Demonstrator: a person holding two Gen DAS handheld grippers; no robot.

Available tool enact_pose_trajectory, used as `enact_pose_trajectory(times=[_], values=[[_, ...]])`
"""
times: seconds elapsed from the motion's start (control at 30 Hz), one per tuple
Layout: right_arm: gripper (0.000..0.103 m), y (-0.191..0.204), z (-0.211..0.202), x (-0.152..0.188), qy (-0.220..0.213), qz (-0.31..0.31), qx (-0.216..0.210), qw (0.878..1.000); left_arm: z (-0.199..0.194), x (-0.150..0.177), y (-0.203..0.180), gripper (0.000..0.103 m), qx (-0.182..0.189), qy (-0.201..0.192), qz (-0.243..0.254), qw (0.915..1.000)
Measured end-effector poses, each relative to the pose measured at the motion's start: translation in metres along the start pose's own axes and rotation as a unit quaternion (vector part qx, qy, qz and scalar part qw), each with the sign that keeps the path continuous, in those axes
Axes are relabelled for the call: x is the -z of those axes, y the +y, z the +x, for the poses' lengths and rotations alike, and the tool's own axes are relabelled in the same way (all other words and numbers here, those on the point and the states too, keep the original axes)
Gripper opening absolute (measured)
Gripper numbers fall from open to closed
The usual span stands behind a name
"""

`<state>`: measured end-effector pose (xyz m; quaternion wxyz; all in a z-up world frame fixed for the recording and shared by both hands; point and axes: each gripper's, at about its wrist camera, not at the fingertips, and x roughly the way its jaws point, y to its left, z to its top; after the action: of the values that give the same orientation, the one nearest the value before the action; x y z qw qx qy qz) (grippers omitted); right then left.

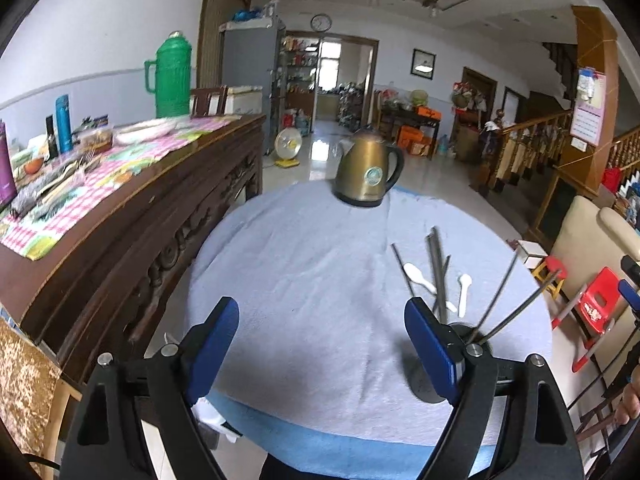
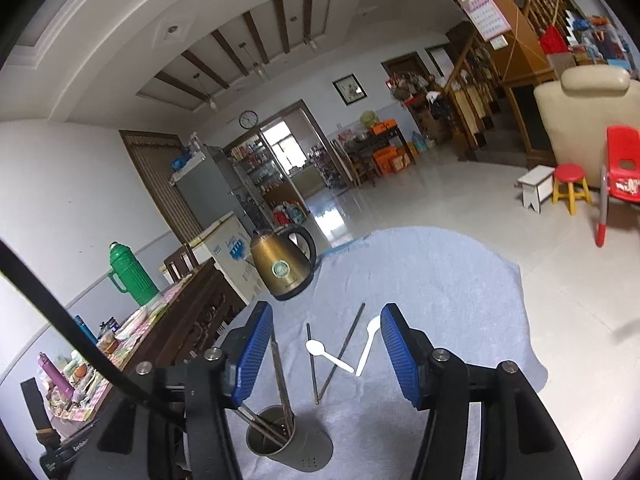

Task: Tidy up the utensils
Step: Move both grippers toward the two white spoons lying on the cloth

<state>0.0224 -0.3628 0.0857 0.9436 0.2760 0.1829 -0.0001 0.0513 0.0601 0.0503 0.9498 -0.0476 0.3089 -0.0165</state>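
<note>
Both pairs of blue-padded fingers stand apart with nothing between the pads: the left gripper is spread wide over bare cloth near the front edge, and the right gripper is about half spread, hovering above the loose utensils without touching any. Just below and left of the right gripper stands the metal holder, already carrying several chopsticks that lean out of its mouth; in the left wrist view it sits partly hidden behind the left gripper's right-hand finger. Further out on the pale blue cloth over the surface lie two loose dark chopsticks, crossing near their near ends, and two white spoons, one lying across the chopsticks and one just beside them. The step in hand is likely picking up one of these. It would go best to take a single piece near its middle, fingers set across its length and pressed low to the cloth, starting with the spoon on top so nothing underneath gets dragged. The brass kettle stands well beyond.
</note>
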Motion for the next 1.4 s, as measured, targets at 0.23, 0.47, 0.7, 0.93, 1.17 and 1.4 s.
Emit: enact_pose_trajectory(times=[0.23,0.47,0.7,0.93,1.17,1.4], values=[[0.059,-0.018,0.019,0.005,0.022,0.013,0.022,0.999,0.038,0.008,0.018,0.085,-0.020,0.044,-0.019,0.9986],[0.059,-0.044,0.053,0.018,0.074,0.042,0.041,0.996,0.086,0.023,0.030,0.085,-0.031,0.101,-0.034,0.9939],[0.059,-0.068,0.098,0.040,0.121,0.052,0.066,0.989,0.137,0.038,0.043,0.085,-0.049,0.151,-0.045,0.9863],[0.059,-0.092,0.142,0.057,0.166,0.075,0.085,0.980,0.170,0.040,0.047,0.085,-0.060,0.173,-0.055,0.9815],[0.059,-0.097,0.170,0.057,0.188,0.073,0.095,0.975,0.200,0.028,0.037,0.085,-0.057,0.183,-0.034,0.9809],[0.059,-0.089,0.212,0.048,0.218,0.057,0.086,0.970,0.230,-0.003,0.023,0.085,-0.028,0.172,0.005,0.9846]])
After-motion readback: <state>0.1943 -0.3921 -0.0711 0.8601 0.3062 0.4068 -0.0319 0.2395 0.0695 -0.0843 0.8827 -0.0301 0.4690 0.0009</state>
